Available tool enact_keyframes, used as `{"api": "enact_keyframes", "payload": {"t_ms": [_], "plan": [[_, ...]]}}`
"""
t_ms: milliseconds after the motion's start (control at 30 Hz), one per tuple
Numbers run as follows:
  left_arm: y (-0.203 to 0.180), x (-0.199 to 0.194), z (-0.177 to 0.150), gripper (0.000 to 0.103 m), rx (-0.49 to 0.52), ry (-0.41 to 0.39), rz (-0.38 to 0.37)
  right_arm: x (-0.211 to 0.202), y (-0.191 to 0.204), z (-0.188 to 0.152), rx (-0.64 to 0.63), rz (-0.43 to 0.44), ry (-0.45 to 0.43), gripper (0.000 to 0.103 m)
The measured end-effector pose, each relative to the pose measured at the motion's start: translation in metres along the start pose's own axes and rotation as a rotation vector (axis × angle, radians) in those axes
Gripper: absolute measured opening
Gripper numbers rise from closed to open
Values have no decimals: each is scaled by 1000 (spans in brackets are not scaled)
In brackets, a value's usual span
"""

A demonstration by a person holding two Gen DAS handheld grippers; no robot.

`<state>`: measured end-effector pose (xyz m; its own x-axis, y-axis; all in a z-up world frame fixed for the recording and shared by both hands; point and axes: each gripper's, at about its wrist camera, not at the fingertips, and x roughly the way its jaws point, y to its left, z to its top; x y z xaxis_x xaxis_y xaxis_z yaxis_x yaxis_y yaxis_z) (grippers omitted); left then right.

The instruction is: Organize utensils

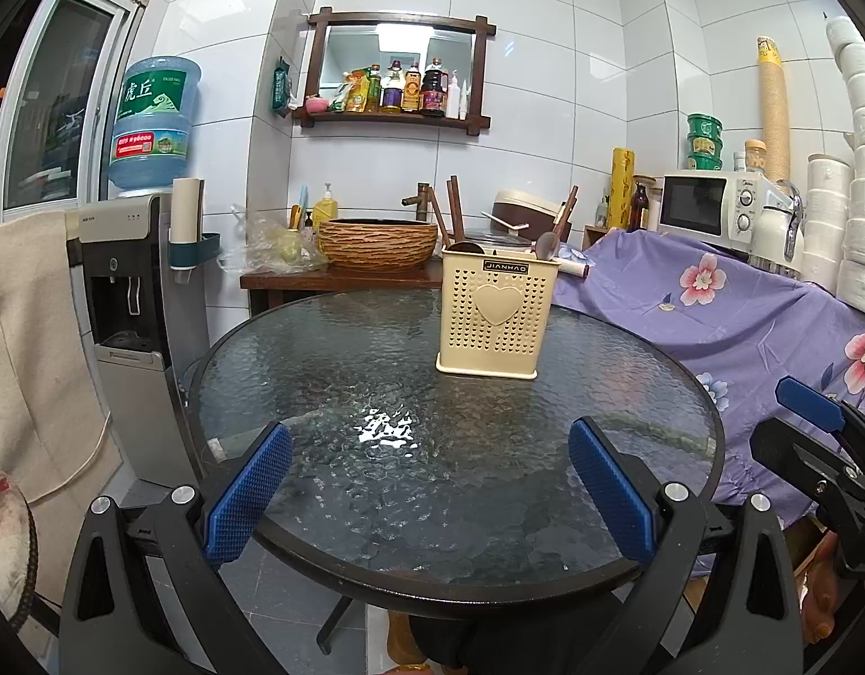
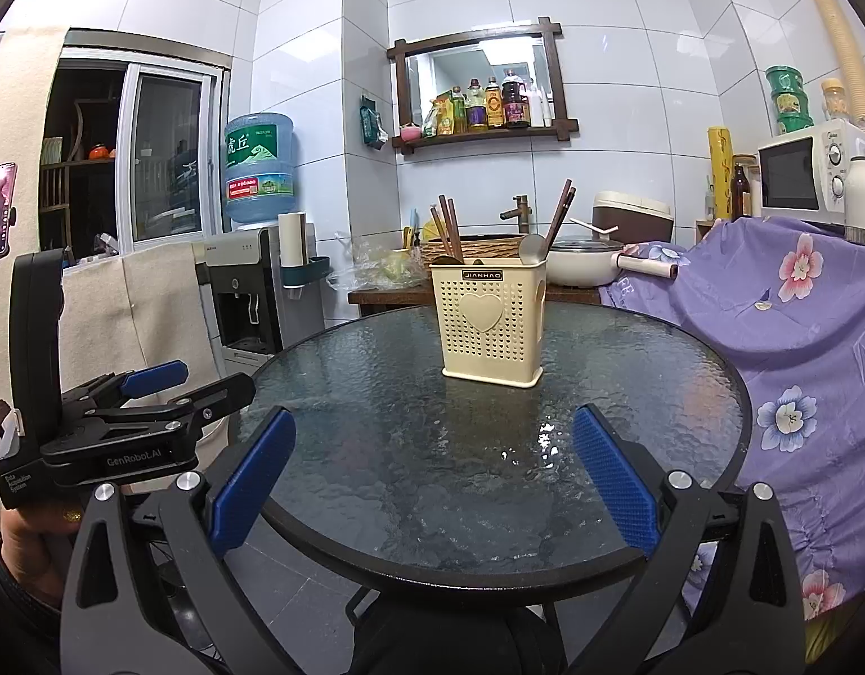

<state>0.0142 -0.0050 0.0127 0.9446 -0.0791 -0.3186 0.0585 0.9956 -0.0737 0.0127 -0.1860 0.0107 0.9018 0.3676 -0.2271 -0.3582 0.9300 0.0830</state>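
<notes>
A cream perforated utensil holder [image 1: 497, 315] with a heart on its front stands upright on the round glass table [image 1: 331, 371], toward the far side. Brown chopsticks [image 2: 449, 225] and a metal spoon [image 2: 530, 250] stick up out of it; the holder also shows in the right wrist view [image 2: 491, 323]. My left gripper [image 1: 432, 492] is open and empty, held over the table's near edge. My right gripper [image 2: 435, 486] is open and empty too, beside the left one, well short of the holder. The left gripper [image 2: 162, 388] also shows at the left of the right wrist view.
The glass table [image 2: 376, 394] has a black rim. A purple floral cloth [image 2: 798, 326] covers furniture at the right. Behind the table are a wooden counter with a woven basin [image 1: 376, 239], a pot [image 2: 584, 261], a water dispenser [image 1: 128, 304] and a microwave [image 1: 708, 205].
</notes>
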Motion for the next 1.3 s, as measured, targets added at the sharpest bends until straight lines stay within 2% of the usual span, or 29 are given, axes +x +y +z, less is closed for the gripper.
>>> {"api": "enact_keyframes", "payload": {"t_ms": [1300], "plan": [[1,2,-2,97,-1,5,0,3,0,-5,5,3,11,97]]}}
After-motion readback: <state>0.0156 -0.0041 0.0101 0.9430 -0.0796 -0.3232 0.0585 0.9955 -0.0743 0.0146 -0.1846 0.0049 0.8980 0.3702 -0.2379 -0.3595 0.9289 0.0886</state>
